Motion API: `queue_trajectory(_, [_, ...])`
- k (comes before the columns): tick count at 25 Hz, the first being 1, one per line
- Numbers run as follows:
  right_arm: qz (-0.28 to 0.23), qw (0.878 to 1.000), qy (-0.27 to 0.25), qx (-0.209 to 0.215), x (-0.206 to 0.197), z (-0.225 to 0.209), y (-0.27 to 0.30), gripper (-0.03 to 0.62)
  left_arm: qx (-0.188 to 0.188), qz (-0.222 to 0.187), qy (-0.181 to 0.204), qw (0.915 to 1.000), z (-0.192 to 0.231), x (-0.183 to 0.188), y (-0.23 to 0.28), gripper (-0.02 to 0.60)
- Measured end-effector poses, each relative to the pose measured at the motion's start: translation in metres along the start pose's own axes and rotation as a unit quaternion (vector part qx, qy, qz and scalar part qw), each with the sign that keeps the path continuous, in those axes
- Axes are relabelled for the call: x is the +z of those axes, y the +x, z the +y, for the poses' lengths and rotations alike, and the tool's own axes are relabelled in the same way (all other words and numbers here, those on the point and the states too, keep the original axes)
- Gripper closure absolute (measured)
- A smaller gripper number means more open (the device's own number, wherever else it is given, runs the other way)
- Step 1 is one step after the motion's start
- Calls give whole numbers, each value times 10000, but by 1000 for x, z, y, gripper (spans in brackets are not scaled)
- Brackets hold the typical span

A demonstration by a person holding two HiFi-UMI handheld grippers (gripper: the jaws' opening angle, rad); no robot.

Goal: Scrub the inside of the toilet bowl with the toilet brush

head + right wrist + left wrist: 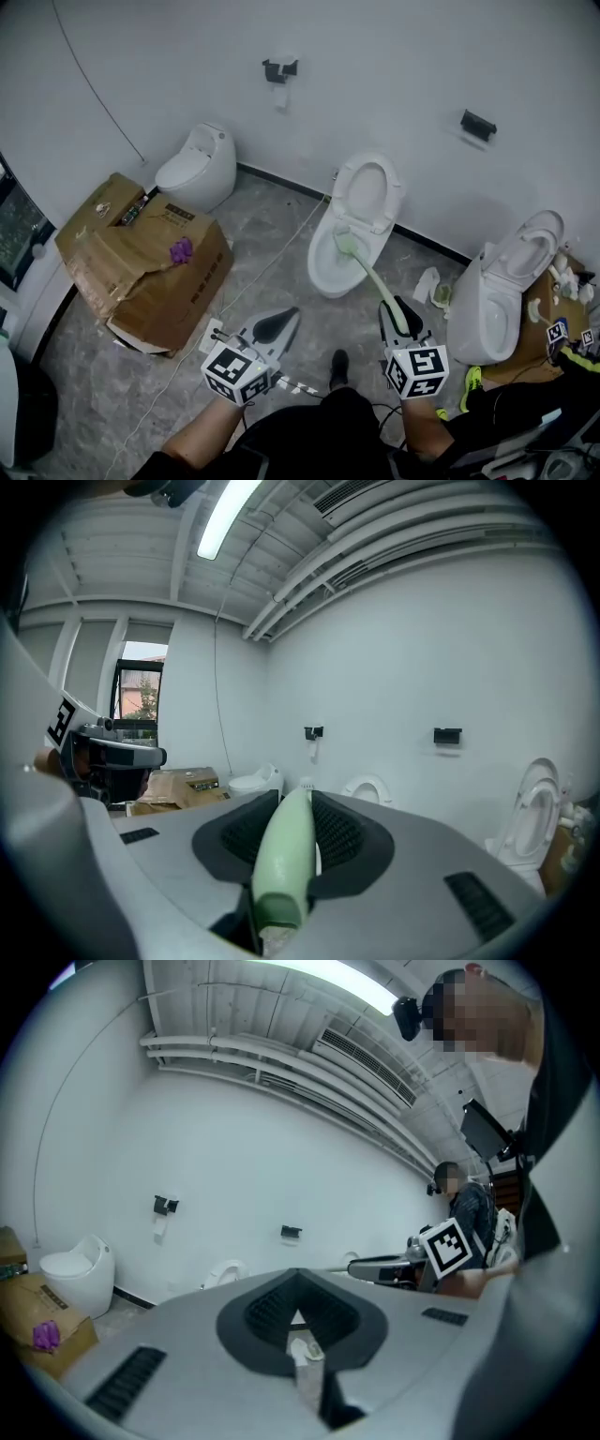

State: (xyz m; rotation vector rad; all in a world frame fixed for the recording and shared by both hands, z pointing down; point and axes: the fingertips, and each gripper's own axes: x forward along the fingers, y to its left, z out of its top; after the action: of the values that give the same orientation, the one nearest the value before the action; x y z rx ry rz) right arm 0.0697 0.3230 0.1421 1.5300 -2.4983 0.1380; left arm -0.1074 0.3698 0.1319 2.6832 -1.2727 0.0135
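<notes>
The right gripper (393,312) has its jaws closed on the green handle of the toilet brush (371,278). The brush head sits inside the middle toilet bowl (322,273). The left gripper (279,325) hangs beside it, jaws together and empty.

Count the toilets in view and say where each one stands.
3. The white egg-shaped toilet, lid shut, is at the left beside the brown cardboard boxes; the middle white toilet, lid up; the right white toilet, lid up. None seems hidden.
</notes>
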Motion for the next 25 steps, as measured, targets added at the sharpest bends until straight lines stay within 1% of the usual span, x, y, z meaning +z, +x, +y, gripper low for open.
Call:
queue_trajectory(5, [-11, 10000, 16, 61, 8, -25, 42, 477, 35, 25, 11, 10000, 24, 7, 37, 572])
queue_trajectory(9, [96, 9999, 53, 102, 9, -52, 75, 477, 181, 89, -56, 9998, 45, 10, 75, 572])
queue_trajectory(11, [148, 9998, 75, 134, 10, -67, 90, 477, 196, 127, -95, 9997, 52, 12, 94, 572])
queue_trajectory(17, [173, 9996, 99, 202, 15, -112, 126, 477, 157, 184, -171, 9996, 63, 18, 153, 572])
queue_trajectory(22, [181, 9994, 181, 211, 14, -149, 147, 477, 49, 324, -58, 9994, 62, 23, 197, 572])
queue_trajectory(25, [148, 9993, 252, 214, 14, -167, 161, 477, 35, 421, -14, 9991, 68, 23, 220, 572])
